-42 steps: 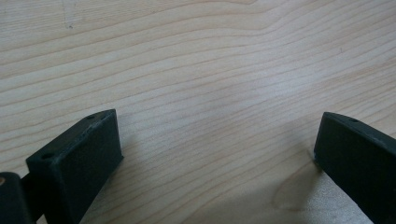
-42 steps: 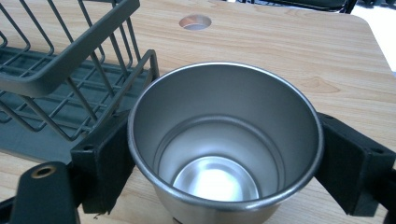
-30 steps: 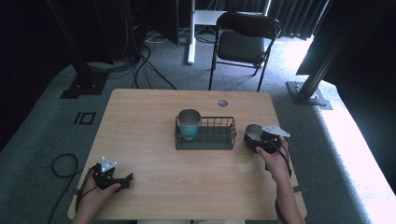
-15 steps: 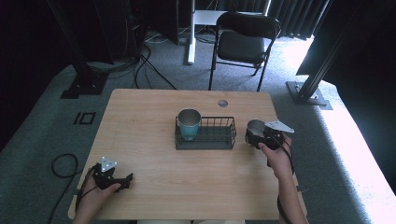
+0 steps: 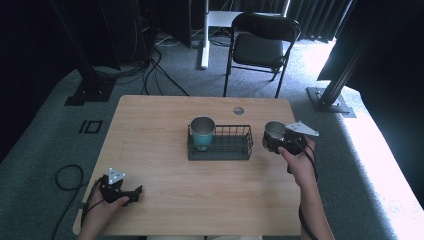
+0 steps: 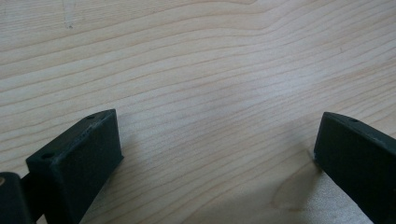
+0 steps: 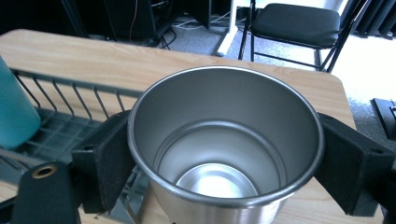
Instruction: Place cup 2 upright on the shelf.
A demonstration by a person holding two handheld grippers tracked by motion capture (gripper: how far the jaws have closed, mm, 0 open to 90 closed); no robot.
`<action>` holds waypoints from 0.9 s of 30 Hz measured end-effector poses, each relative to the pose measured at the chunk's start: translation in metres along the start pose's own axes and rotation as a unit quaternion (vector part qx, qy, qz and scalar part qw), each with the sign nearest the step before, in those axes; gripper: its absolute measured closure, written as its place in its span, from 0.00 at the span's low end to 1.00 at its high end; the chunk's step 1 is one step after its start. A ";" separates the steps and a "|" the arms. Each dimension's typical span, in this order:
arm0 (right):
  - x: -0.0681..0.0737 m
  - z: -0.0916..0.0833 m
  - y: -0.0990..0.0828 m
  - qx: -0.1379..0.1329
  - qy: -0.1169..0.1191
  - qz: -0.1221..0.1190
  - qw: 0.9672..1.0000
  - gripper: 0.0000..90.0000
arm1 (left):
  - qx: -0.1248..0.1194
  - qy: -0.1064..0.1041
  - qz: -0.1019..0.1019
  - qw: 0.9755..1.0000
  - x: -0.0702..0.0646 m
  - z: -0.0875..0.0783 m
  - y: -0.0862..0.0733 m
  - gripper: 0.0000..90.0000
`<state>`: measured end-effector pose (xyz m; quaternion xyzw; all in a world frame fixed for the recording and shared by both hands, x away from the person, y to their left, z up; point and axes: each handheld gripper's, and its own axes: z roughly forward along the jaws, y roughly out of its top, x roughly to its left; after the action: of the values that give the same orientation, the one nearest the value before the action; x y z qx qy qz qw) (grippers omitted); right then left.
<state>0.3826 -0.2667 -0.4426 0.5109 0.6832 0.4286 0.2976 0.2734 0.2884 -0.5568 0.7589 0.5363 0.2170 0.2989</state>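
Right now the steel cup (image 7: 226, 149) sits upright between the two black jaws of the right gripper (image 5: 280, 141), one jaw pressed to each side of its wall just under the rim, so the tool is clamped on it. The cup is empty; I can look straight down to its shiny bottom in the right gripper view. From the high view the cup is held just off the right end of the wire basket (image 5: 220, 148), near it but apart from it, and it looks lifted a little off the table (image 5: 150, 125), though from this angle I can't be sure it clears the wood. The person's right hand (image 5: 298, 162) grips the tool from behind, with the forearm coming in from the near edge.

The basket is a low black rack in the middle of the table. At its left end stands a teal cup (image 5: 202, 132), upright, with a metal rim; the rest of the basket is bare.

Well away, at the near left corner of the table, the left gripper (image 5: 120, 192) rests low over the wood in the person's left hand. Its jaws stand wide apart with nothing between them but plain wood grain.

Beyond the far edge of the table a black folding chair (image 5: 262, 47) stands on the grey carpet.
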 end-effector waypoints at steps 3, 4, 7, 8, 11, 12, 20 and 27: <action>0.002 -0.002 0.008 -0.005 0.004 -0.003 1.000 0.15 | 0.000 0.000 0.000 1.000 0.000 0.000 0.000 0.02; 0.003 -0.003 0.010 -0.007 0.004 -0.004 1.000 0.15 | 0.000 0.000 0.000 1.000 0.000 0.000 0.000 0.02; 0.007 -0.005 0.018 -0.012 0.009 -0.008 1.000 0.15 | 0.000 0.000 0.000 1.000 0.000 0.000 0.000 0.02; 0.008 -0.005 0.020 -0.015 0.008 -0.008 1.000 0.15 | 0.000 0.000 0.001 1.000 0.000 0.000 0.000 0.02; 0.011 -0.007 0.028 -0.020 0.013 -0.009 1.000 0.15 | 0.000 0.000 0.001 1.000 0.000 0.000 0.000 0.02; 0.012 -0.007 0.031 -0.021 0.015 -0.011 1.000 0.15 | 0.000 0.000 0.001 1.000 0.000 0.000 0.000 0.02; 0.023 -0.009 0.045 -0.029 0.026 -0.024 0.999 0.15 | -0.001 0.000 0.000 1.000 0.000 0.000 0.000 0.02; 0.035 -0.007 0.053 -0.033 0.039 -0.030 0.998 0.15 | -0.001 0.000 -0.001 1.000 0.000 0.000 0.000 0.02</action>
<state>0.3897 -0.2294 -0.3913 0.4630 0.6950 0.4609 0.3003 0.2734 0.2883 -0.5569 0.7583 0.5367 0.2172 0.2995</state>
